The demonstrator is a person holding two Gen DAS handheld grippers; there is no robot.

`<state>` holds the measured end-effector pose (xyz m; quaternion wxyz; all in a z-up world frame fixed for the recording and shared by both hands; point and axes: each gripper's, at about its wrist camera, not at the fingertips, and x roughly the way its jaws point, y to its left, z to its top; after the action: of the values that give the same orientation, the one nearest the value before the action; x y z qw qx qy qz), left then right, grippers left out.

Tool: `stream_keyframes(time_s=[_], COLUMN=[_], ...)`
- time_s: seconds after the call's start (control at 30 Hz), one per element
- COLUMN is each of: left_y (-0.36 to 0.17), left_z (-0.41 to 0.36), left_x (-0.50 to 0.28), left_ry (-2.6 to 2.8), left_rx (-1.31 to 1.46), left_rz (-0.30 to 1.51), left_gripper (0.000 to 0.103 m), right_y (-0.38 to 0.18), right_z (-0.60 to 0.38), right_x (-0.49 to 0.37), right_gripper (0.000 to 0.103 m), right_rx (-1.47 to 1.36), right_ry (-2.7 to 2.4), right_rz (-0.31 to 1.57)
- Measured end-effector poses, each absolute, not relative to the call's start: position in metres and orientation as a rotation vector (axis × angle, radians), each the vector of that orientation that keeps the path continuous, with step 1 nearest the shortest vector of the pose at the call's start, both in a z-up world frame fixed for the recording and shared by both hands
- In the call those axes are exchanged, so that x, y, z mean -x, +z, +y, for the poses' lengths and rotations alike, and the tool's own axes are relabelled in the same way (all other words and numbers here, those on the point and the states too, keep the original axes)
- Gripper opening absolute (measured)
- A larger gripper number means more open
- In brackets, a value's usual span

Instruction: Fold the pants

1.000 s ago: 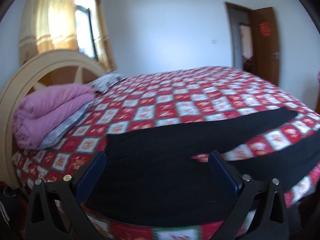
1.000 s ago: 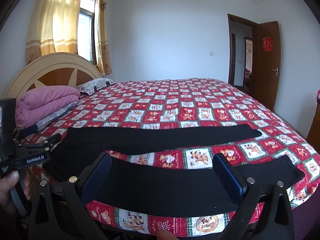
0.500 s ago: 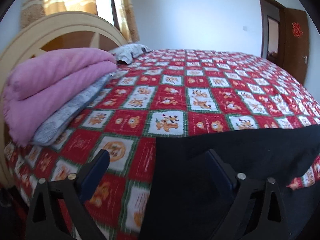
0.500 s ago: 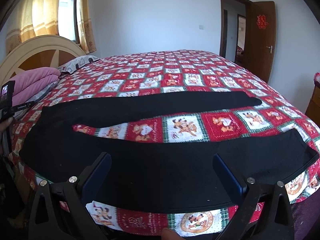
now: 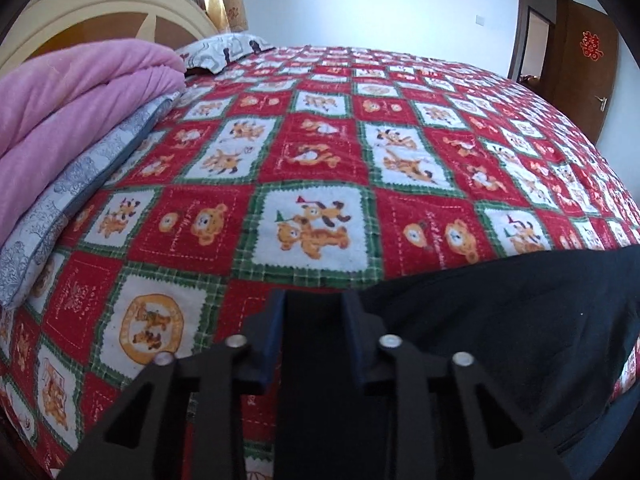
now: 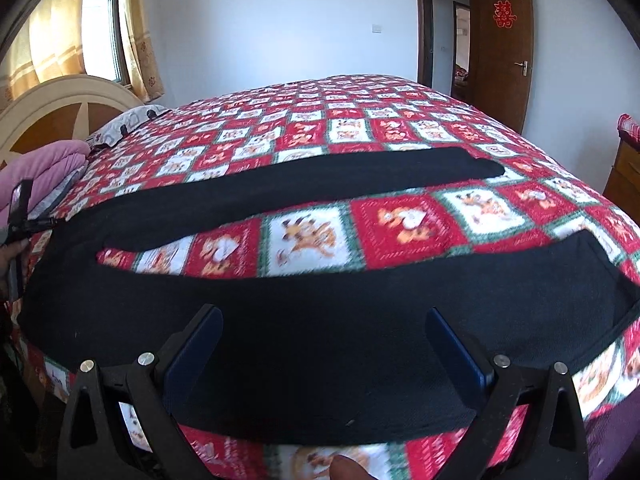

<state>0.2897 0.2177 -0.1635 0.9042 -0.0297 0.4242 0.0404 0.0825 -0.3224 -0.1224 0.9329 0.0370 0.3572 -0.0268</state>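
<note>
- Left tool [image 5: 314, 300]: jaws have just been closing and now pinch the near-left waist corner of the black pants [image 6: 320, 340].
- Right tool [image 6: 324, 344]: jaws wide apart over the near leg, gripping nothing.
- Pants lie spread on the red patchwork bed [image 6: 360, 120].
- Far right: door [image 6: 502, 48] bearing a red paper character.
</note>
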Motion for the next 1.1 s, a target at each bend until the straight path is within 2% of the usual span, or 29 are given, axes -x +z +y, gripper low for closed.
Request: stream_keyframes(time_s=[0.07, 0.13, 0.2, 0.27, 0.47, 0.77, 1.1], left_y=[-0.166, -0.167, -0.167, -0.166, -0.165, -0.172, -0.176], left_z=[0.223, 0.232, 0.236, 0.237, 0.23, 0.222, 0.223], left_x=[-0.291, -0.289, -0.289, -0.289, -0.295, -0.3, -0.297], left_ry=[0.074, 0.047, 0.033, 0.027, 0.038, 0.064, 0.063], left_rx=[0.073, 0.131, 0.158, 0.171, 0.117, 0.057, 0.074], left_rz=[0.874, 0.858, 0.855, 0.847, 0.861, 0.852, 0.82], left_gripper=[0.018, 0.016, 0.014, 0.012, 0.011, 0.011, 0.011], right_y=[-0.116, -0.108, -0.099, -0.089, -0.068, -0.055, -0.104], right_z=[-0.336, -0.352, -0.37, -0.392, -0.466, -0.56, -0.59], right_x=[-0.09, -0.097, -0.108, -0.118, -0.156, -0.237, -0.331], right_gripper=[0.101, 0.1, 0.084, 0.076, 0.063, 0.063, 0.063], right_rx=[-0.084, -0.095, -0.099, -0.11, -0.143, -0.179, -0.259], right_ry=[-0.057, -0.065, -0.081, -0.097, -0.191, -0.313, -0.23], right_rz=[0.722, 0.704, 0.7, 0.697, 0.694, 0.764, 0.893])
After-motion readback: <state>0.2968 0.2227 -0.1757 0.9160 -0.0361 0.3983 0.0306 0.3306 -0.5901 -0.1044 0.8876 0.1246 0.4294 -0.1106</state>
